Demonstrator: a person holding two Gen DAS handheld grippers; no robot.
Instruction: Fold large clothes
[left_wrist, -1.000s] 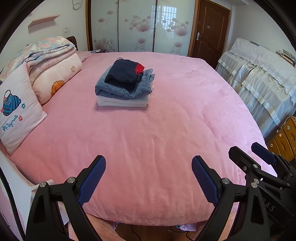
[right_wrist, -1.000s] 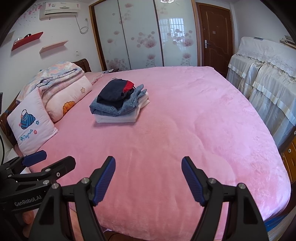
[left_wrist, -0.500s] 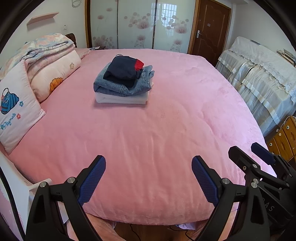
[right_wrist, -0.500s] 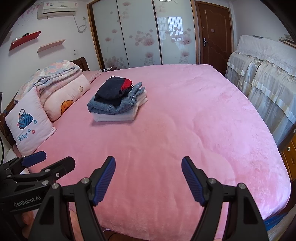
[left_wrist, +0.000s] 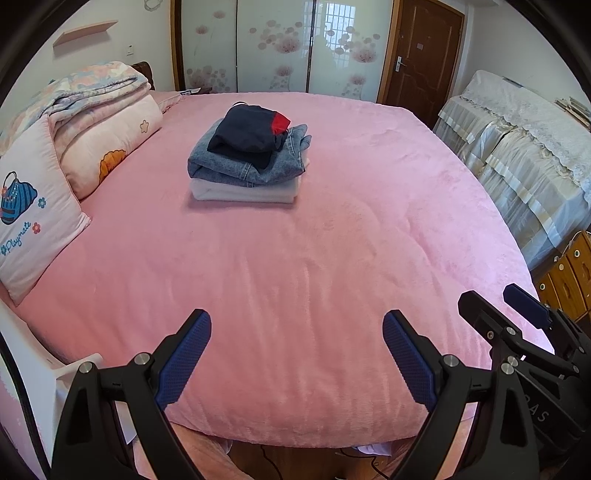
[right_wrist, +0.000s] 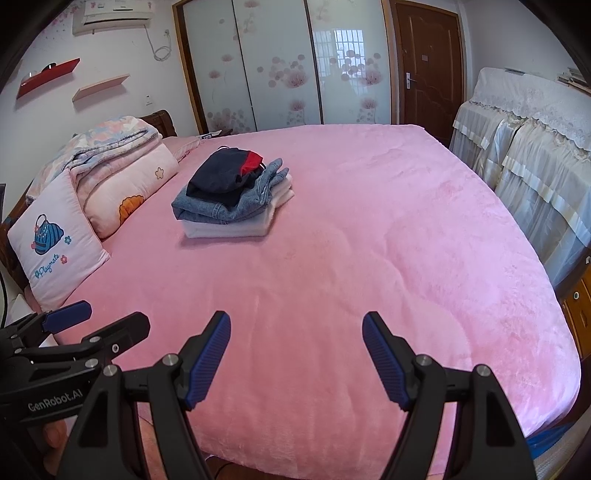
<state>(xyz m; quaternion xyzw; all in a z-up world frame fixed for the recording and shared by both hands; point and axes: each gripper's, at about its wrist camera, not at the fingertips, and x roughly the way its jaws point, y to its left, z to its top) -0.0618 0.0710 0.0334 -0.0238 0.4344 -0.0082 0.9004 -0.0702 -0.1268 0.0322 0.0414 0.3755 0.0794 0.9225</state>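
A stack of folded clothes (left_wrist: 251, 162) lies on the pink bed (left_wrist: 314, 266), toward its far left: a white garment at the bottom, blue jeans on it, a dark navy piece with a red patch on top. It also shows in the right wrist view (right_wrist: 232, 203). My left gripper (left_wrist: 297, 328) is open and empty above the bed's near edge. My right gripper (right_wrist: 296, 328) is open and empty beside it. Each gripper shows at the edge of the other's view: the right (left_wrist: 517, 314), the left (right_wrist: 92, 321). Both are far from the stack.
A pink pillow (left_wrist: 33, 218), a flowered pillow (left_wrist: 110, 147) and a folded quilt (left_wrist: 85, 88) lie along the bed's left side. Covered furniture (left_wrist: 524, 147) stands to the right. Wardrobe doors (left_wrist: 280, 48) and a brown door (left_wrist: 421, 55) are behind.
Both grippers have tilted slightly downward, so the stack and the bed sit a little higher in the views. Both stay open. The clothes have not moved.
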